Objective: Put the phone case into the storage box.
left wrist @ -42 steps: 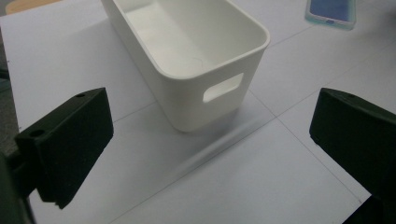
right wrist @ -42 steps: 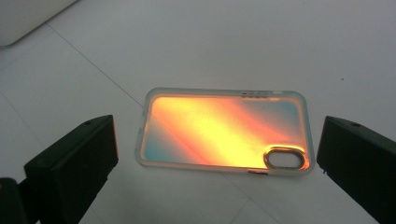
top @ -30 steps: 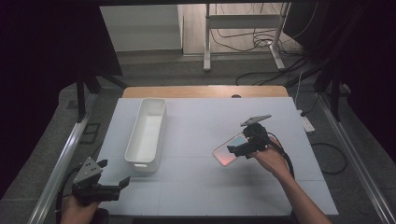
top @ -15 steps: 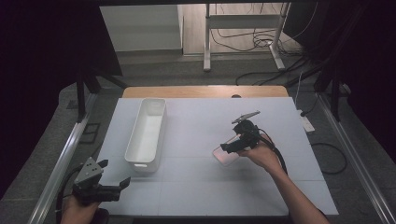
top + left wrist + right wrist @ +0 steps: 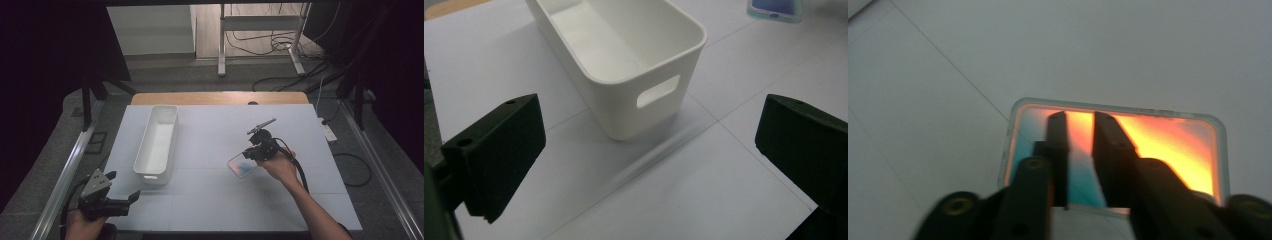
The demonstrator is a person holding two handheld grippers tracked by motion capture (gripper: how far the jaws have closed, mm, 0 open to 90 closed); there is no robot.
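Since a second ago, the right gripper [image 5: 251,150] has drawn slightly toward the table's middle, and its jaws have just been closing, from fully spread to nearly together, over the flat, clear-cased phone with an orange-and-teal face [image 5: 242,164]. From left to right: the left gripper [image 5: 123,201] hovers over the near left corner of the pale grey tabletop [image 5: 210,200], its jaws spread wide with nothing between them. Just beyond it stands the long white plastic bin with a handle slot [image 5: 156,142], empty and lengthwise to the person, its slotted end plain in the left gripper view [image 5: 659,92]. Right of centre, the phone sits under the right gripper, well apart from the bin.

In the right gripper view the two black fingers [image 5: 1058,145] stand close together in front of the phone [image 5: 1168,145]; whether they pinch its near edge or merely rest over its face cannot be told.

Judged from here, the risk is a shallow bite on a thin, slick case: the phone could pivot or slide out on lifting, or be pushed along the table instead of rising.

Open table lies between phone and bin, giving a free path leftward. The bin's raised rim would have to be cleared. The table's right and near edges are well away from the phone.
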